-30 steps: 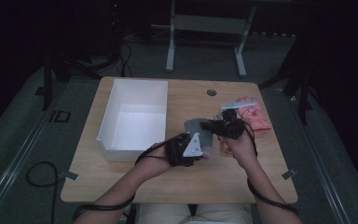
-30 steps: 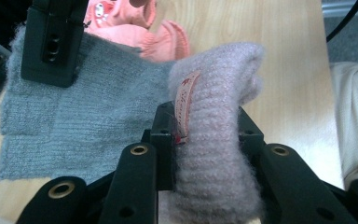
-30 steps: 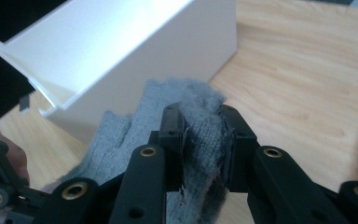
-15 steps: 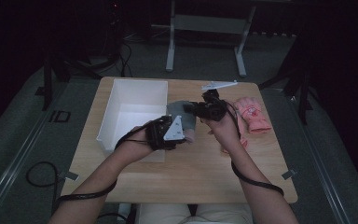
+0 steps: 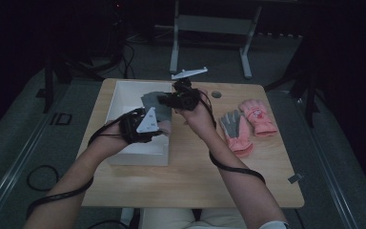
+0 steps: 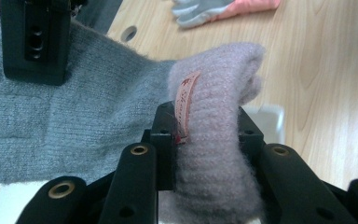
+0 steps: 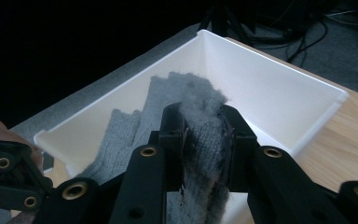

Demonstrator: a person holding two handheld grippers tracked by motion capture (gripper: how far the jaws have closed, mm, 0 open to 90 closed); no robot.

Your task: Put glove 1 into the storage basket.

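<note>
Dark room, wooden table (image 5: 190, 181) under me, white bin (image 5: 124, 152) at its left. Both my claws are clamped on one grey knit glove (image 5: 153, 106), held up over the bin: left gripper (image 5: 158, 128) pinches the thick ribbed cuff end, right gripper (image 5: 166, 100) pinches the other end, fabric bunched tight between the pads in both gripper views. Versus a second ago: the glove and both hands were over the middle of the table, just right of the bin; half a second ago they were at the bin's right wall; now they sit over the bin itself, shifted left and toward the far side. Bin hasn't moved. Grip looks unchanged on both sides. In the right gripper view the glove's fingers hang down inside the bin, though I can't tell if they touch the floor of it. Pink gloves (image 5: 248, 125) with grey palms lie on the table to the right, well apart from my grippers, same spot as before. Small pink tag (image 6: 185, 100) sewn on the cuff carries red script, too small to read.
</note>
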